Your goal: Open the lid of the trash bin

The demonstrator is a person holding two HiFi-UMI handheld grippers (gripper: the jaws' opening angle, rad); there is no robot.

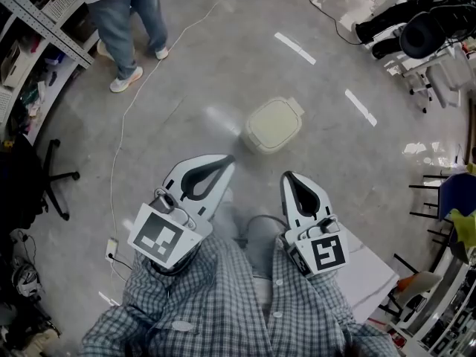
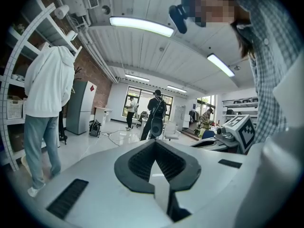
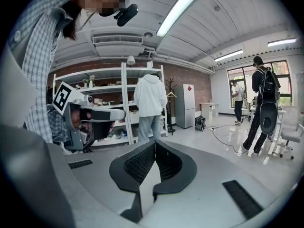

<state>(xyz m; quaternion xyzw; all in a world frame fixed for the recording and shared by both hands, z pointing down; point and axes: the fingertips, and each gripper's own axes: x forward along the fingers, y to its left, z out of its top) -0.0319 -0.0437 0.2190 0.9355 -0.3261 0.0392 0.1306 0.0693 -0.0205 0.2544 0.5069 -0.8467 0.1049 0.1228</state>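
The trash bin (image 1: 274, 125) is a small cream bin on the grey floor ahead of me, seen from above with its lid down. Both grippers are held close to my checked shirt, well short of the bin and not touching it. My left gripper (image 1: 224, 162) is shut with nothing between its jaws, and its tips (image 2: 154, 142) meet in the left gripper view. My right gripper (image 1: 288, 177) is also shut and empty, tips together (image 3: 155, 142). Both gripper views look out across the room, and the bin is not in them.
A person in a white hoodie and jeans (image 1: 126, 21) stands by the shelving (image 1: 33, 21) at the upper left. A cable (image 1: 123, 132) runs to a power strip (image 1: 111, 248). An office chair (image 1: 52, 177) is at the left; a white board (image 1: 372, 274) and chairs at the right.
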